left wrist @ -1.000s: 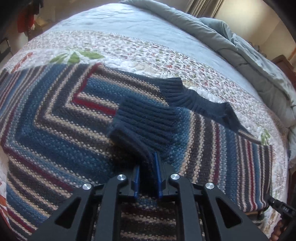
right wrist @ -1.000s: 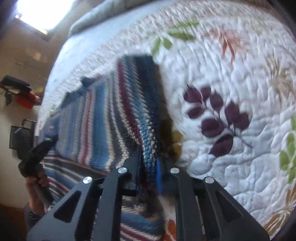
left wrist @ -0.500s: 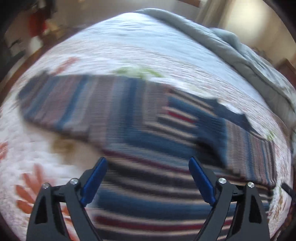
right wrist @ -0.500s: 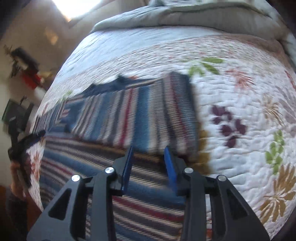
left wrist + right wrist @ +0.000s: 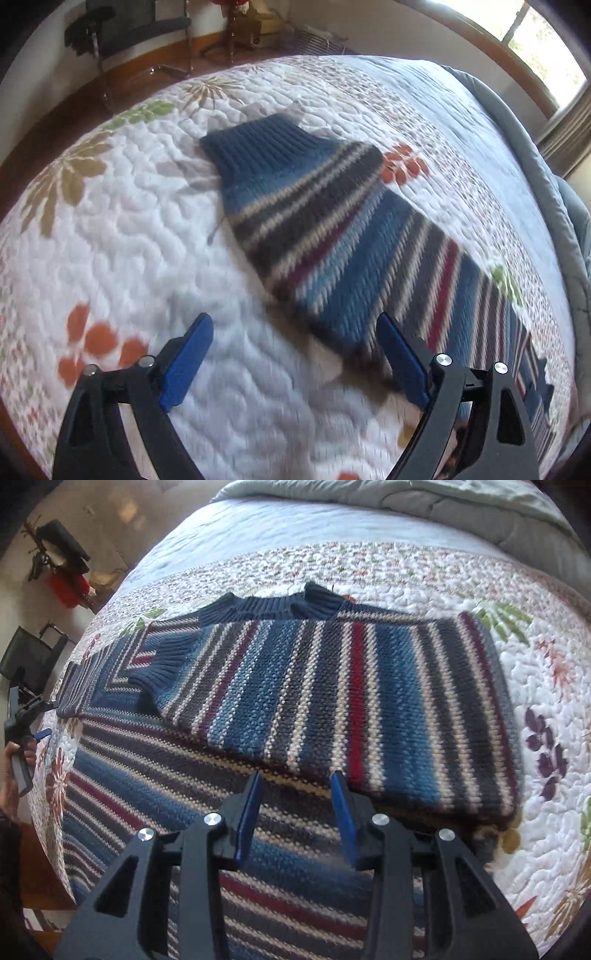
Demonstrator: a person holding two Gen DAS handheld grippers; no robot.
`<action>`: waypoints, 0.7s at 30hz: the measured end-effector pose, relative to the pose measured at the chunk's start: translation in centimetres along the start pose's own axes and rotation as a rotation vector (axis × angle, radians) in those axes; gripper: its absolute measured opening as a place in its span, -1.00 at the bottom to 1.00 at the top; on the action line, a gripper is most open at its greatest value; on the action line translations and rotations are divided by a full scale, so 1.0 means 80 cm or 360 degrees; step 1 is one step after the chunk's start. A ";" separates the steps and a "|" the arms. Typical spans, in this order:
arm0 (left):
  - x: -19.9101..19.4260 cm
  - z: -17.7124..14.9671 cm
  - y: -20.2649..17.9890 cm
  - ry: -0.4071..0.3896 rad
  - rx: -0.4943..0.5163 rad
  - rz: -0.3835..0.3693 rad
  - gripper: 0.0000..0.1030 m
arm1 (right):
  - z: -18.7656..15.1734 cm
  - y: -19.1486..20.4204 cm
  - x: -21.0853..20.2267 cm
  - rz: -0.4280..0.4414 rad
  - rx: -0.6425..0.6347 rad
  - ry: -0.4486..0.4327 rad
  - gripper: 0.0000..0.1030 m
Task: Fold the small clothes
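Note:
A striped knit sweater [image 5: 332, 686] in blue, grey, cream and red lies on the quilted bed. One sleeve with a dark blue ribbed cuff [image 5: 155, 672] is folded across its body. The other sleeve [image 5: 332, 236] lies stretched out on the quilt, its ribbed cuff [image 5: 258, 144] farthest from me. My left gripper [image 5: 295, 328] is open and empty, just above the quilt at that sleeve's near edge. My right gripper [image 5: 295, 786] is open and empty, above the sweater's body in front of the folded sleeve. The left gripper also shows in the right wrist view [image 5: 26, 716], at the far left.
The white floral quilt [image 5: 110, 229] covers the bed. A grey duvet [image 5: 443, 502] is bunched along the far side. A dark office chair [image 5: 122, 29] and wooden floor lie past the bed edge. A red item [image 5: 70, 587] stands by the wall.
Both grippers let go of the sweater and opened. The left one swung left to the outstretched sleeve. The right one drew back, leaving the folded sleeve lying across the body.

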State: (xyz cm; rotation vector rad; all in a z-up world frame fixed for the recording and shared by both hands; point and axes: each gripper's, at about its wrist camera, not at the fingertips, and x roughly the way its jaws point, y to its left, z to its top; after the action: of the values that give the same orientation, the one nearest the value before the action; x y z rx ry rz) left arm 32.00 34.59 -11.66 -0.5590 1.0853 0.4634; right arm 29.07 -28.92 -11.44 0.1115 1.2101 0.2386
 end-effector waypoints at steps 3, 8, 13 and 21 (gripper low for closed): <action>0.014 0.013 -0.008 -0.0014 0.0012 -0.0017 0.74 | 0.002 0.003 0.013 -0.0016 0.0009 0.0017 -0.25; 0.031 0.024 -0.014 0.0007 -0.0006 -0.0047 0.24 | 0.003 0.003 0.022 -0.0026 0.0011 0.0024 -0.22; 0.026 0.026 -0.018 -0.0042 -0.0012 -0.0089 -0.73 | 0.001 0.002 0.021 -0.0009 0.0007 0.0011 -0.21; -0.044 0.003 -0.091 -0.0305 0.0193 -0.0210 -0.76 | -0.014 -0.012 0.005 0.0025 0.0028 -0.0016 -0.20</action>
State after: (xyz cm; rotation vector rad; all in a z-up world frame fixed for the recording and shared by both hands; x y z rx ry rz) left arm 35.19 28.83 -6.95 -0.4657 0.8810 0.3265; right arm 28.29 -29.81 -12.41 0.1376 1.2021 0.2410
